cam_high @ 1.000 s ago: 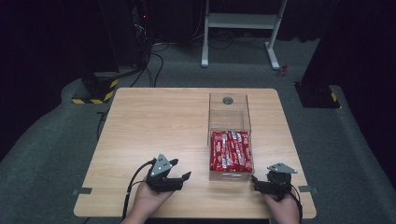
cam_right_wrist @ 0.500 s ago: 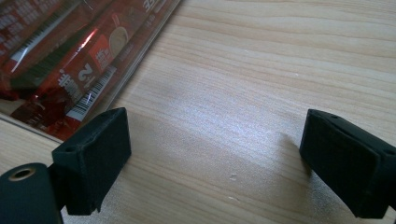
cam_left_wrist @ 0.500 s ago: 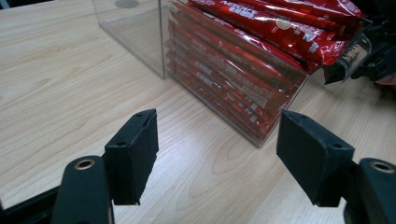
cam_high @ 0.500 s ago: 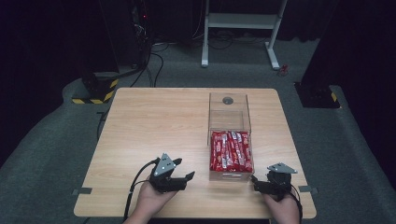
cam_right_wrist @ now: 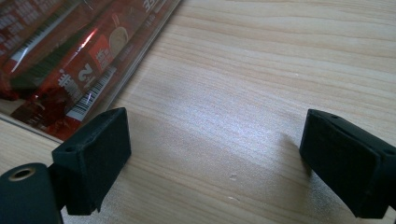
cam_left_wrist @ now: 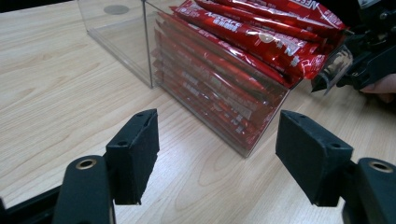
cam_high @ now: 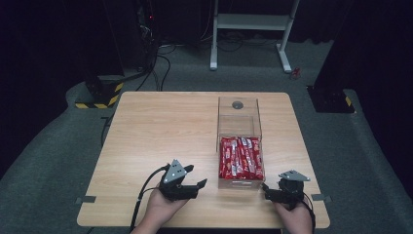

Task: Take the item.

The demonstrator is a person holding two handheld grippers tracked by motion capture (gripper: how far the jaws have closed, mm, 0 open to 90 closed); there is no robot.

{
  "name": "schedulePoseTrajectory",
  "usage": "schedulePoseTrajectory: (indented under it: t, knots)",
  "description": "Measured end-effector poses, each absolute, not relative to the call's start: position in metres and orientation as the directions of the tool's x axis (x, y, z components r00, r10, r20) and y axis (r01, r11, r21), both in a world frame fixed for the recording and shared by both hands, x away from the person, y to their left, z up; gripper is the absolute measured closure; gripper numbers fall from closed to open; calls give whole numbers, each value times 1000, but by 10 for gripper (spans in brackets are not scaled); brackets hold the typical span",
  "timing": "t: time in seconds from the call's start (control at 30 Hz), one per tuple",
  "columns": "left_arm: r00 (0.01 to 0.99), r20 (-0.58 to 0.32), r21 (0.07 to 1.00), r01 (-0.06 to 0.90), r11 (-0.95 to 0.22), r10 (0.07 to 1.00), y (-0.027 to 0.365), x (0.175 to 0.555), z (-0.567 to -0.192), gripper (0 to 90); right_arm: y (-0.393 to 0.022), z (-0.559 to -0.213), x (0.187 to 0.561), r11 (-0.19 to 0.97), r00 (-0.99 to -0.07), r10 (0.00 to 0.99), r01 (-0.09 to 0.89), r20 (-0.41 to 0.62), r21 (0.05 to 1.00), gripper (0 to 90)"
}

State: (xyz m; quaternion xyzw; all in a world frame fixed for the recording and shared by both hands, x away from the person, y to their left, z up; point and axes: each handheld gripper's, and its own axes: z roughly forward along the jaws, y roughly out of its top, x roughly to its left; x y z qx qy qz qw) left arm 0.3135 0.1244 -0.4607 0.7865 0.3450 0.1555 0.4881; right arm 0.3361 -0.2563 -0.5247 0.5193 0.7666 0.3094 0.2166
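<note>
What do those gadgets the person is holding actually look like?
Each hand holds a black tool. The left gripper and right gripper both end in two blocky black jaws with flat pads and small screw holes. A grey three-cornered plate sits on top of each, and a black cable trails from the left one.

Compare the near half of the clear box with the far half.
The near half of the clear box is packed with red sachets; the far half holds none. A grey disc lies in the far half, while no disc shows in the near half. Both share the same clear walls.
</note>
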Motion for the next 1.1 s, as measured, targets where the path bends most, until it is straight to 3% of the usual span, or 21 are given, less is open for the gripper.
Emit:
schedulePoseTrajectory:
  t: [1.1]
  knots:
    - [753, -79, 890, 348, -295, 653, 99, 318, -443, 313, -256, -525, 336, 271, -369, 929, 662, -11, 698, 87]
